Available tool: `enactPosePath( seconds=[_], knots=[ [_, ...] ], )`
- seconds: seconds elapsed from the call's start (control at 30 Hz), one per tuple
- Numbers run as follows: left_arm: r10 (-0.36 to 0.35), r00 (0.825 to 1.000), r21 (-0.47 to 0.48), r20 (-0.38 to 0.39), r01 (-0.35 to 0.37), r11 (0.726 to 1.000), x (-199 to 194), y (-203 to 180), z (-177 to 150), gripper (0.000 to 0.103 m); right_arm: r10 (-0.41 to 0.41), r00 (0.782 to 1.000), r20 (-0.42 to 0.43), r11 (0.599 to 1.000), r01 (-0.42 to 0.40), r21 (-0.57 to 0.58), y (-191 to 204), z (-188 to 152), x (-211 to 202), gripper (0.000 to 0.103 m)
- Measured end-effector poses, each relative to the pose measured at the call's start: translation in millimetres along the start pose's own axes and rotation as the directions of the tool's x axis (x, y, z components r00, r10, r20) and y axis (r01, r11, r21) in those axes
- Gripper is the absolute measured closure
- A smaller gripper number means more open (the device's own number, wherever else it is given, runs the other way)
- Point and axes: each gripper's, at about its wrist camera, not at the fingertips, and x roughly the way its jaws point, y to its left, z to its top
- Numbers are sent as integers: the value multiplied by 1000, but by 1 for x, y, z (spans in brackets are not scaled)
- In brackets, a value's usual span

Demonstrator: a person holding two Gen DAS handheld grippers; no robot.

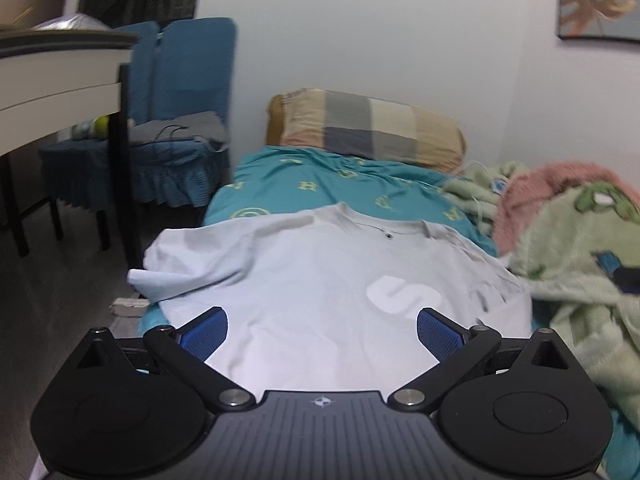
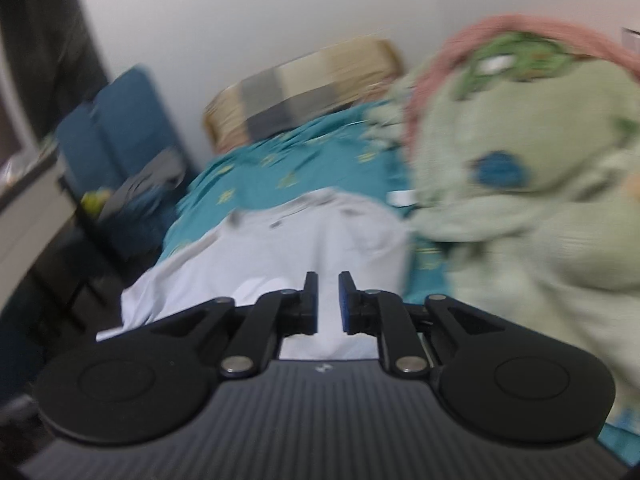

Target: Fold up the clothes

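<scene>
Lying face up on the bed [image 1: 280, 176], the pale T-shirt [image 1: 320, 280] is spread over the teal sheet with its collar toward the checked pillow [image 1: 372, 128] at the head, against the white wall. Its left sleeve [image 1: 180, 268] runs past the bed's left edge and hangs over the dark floor [image 1: 52, 292]; the shirt's right side ends just beside a heaped green and pink blanket [image 1: 568, 248], which fills the bed's right side and touches or nearly touches the shirt's shoulder. Between collar and pillow the sheet lies bare, the widest free strip on the mattress.

The left gripper [image 1: 322, 334] hovers over the shirt's lower half with its jaws spread wide, nothing between the blue pads [image 1: 204, 338], and cloth showing across the whole gap. The white letter print [image 1: 404, 294] sits just ahead of its right pad.

The right gripper [image 2: 328, 304] is seen in a smeared picture: its jaws stand a narrow slot apart, and they appear to hold nothing, with white shirt [image 2: 280, 248] visible through the slot. The blanket [image 2: 540, 200] looms close on its right, crowding that side, while to the left the shirt's edge drops toward the floor.

Left of the bed, a blue covered chair [image 1: 180, 92] stands by the wall, near the mattress corner, with a grey cloth on its seat. Nearer, a white desk [image 1: 60, 76] with dark legs juts in from the left, leaving a lane of floor between it and the bed. A leaf picture [image 1: 596, 0] hangs high on the wall.
</scene>
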Motion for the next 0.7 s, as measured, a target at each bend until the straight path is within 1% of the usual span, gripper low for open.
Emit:
enactPosePath(
  seconds=[0.03,0.07,0.1,0.13,0.17,0.27,0.37,0.4,0.47,0.53,0.57,0.63,0.67,0.7],
  knots=[
    [-20,1000,20,-5,20,1000,1,-6,-4,3,-3,1000,8,999,3,37,-13,1,-7,74],
    [-40,999,40,-11,40,998,3,-12,-7,4,-9,1000,18,997,7,73,-25,3,-13,63],
    [-54,998,66,-17,55,996,6,-20,-9,5,-19,999,31,994,16,105,-35,6,-16,57],
    [-66,998,96,-22,67,993,10,-28,-9,5,-25,999,44,991,19,134,-45,9,-19,45],
    [-77,997,125,-28,80,989,15,-36,-10,6,-17,998,55,987,8,159,-54,12,-18,39],
    [-109,993,213,-42,115,970,30,-61,-10,12,5,997,77,975,-22,223,-74,17,-13,37],
    [-154,987,304,-55,163,939,57,-97,-2,14,18,997,73,966,-36,258,-85,16,-5,37],
    [-169,984,333,-60,180,926,66,-108,1,17,21,997,71,963,-39,266,-88,16,-3,37],
    [-215,973,396,-86,231,889,87,-137,1,20,29,997,77,959,-50,277,-93,15,0,37],
    [-261,958,456,-117,285,843,110,-167,0,21,18,996,82,956,-41,290,-99,14,4,37],
    [-273,953,471,-135,304,828,123,-178,-1,22,9,997,82,954,-33,299,-102,14,6,37],
    [-287,942,487,-173,335,807,151,-199,-4,28,11,997,78,946,-35,324,-109,15,12,37],
    [-283,940,488,-192,341,803,166,-206,-5,32,12,997,76,943,-37,332,-111,15,14,37],
    [-274,938,482,-212,344,806,181,-209,-6,36,6,997,76,943,-31,331,-112,15,17,37]
  ],
)
